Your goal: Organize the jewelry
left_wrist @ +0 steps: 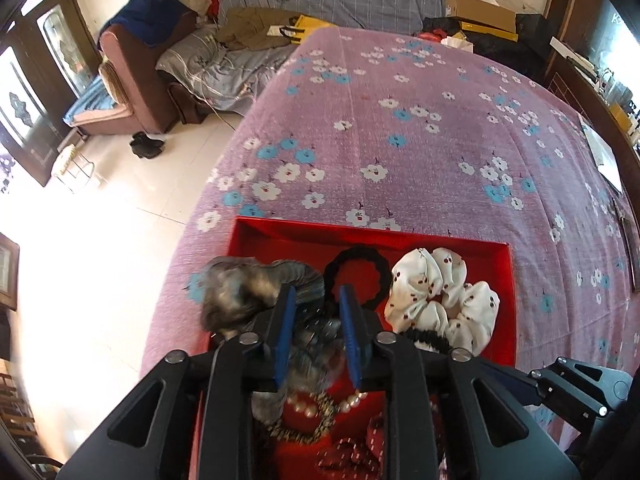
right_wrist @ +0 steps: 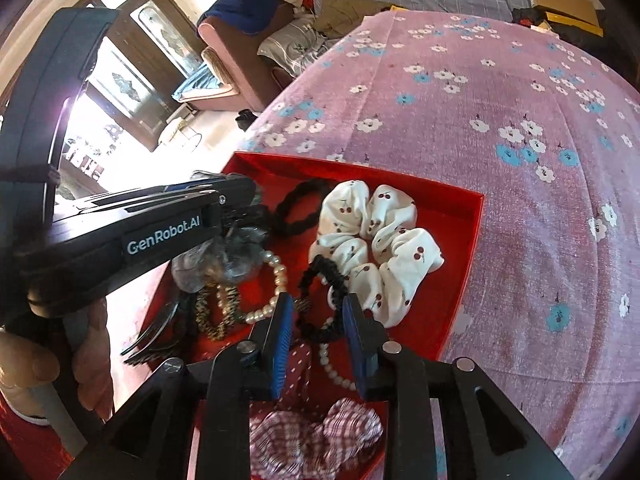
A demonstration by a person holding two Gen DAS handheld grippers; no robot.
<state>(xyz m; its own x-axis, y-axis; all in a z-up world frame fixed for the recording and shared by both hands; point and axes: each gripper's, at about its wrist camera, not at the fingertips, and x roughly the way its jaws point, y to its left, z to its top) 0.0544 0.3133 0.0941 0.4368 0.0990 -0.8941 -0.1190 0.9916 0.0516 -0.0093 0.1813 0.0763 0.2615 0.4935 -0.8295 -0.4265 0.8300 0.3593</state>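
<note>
A red tray (left_wrist: 400, 236) (right_wrist: 472, 216) on the bed holds hair ties and jewelry. My left gripper (left_wrist: 316, 320) hangs over its left part, jaws partly open around a grey furry scrunchie (left_wrist: 236, 292) (right_wrist: 228, 256); a grip is not clear. A black hair tie (left_wrist: 360, 276) (right_wrist: 296, 208), a white cherry-print scrunchie (left_wrist: 440, 296) (right_wrist: 376, 240) and a pearl bracelet (left_wrist: 352, 400) (right_wrist: 272, 280) lie in the tray. My right gripper (right_wrist: 316, 320) is open above a small black scrunchie (right_wrist: 324, 296) and holds nothing. A leopard-print tie (right_wrist: 216, 312) and a plaid scrunchie (right_wrist: 316, 436) lie nearer.
The bed has a pink floral sheet (left_wrist: 400, 120) (right_wrist: 520, 120). Its left edge drops to a tiled floor (left_wrist: 120, 208). A sofa (left_wrist: 132, 80) with clothes stands beyond. A white paper (left_wrist: 604, 156) lies at the bed's right side.
</note>
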